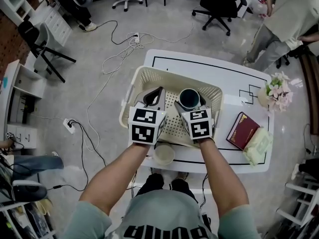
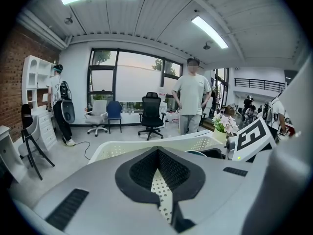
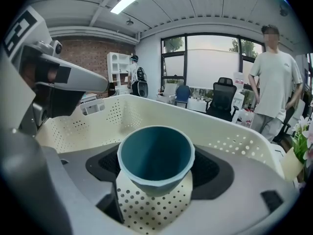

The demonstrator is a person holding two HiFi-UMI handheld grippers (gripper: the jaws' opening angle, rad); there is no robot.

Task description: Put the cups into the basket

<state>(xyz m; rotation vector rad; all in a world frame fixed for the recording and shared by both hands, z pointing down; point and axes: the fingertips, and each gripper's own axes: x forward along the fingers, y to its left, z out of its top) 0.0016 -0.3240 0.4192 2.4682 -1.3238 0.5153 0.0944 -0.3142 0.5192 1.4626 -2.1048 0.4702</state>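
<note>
While right gripper [image 1: 189,102] jaws clamp teal cup [image 3: 155,155] above basket [image 1: 169,77] floor, left gripper [image 2: 157,152] jaws pressed together, nothing between them.

White rectangular table [image 1: 209,63], thin black outline drawn near its edge, small black square pattern at far right. Directly on it:
- large cream perforated plastic basket [image 1: 149,76], left half of the top, its left rim juts past the table's left edge
- small cream round cup [image 1: 163,155], upright, near edge, just in front of the basket
- dark red hardcover book [image 1: 242,130], flat, right of the basket, apart from it
- pale yellow-green soft packet [image 1: 257,146], touching the book's right side, at the right edge
- pale vase of pink flowers [image 1: 274,91], far right corner.
</note>
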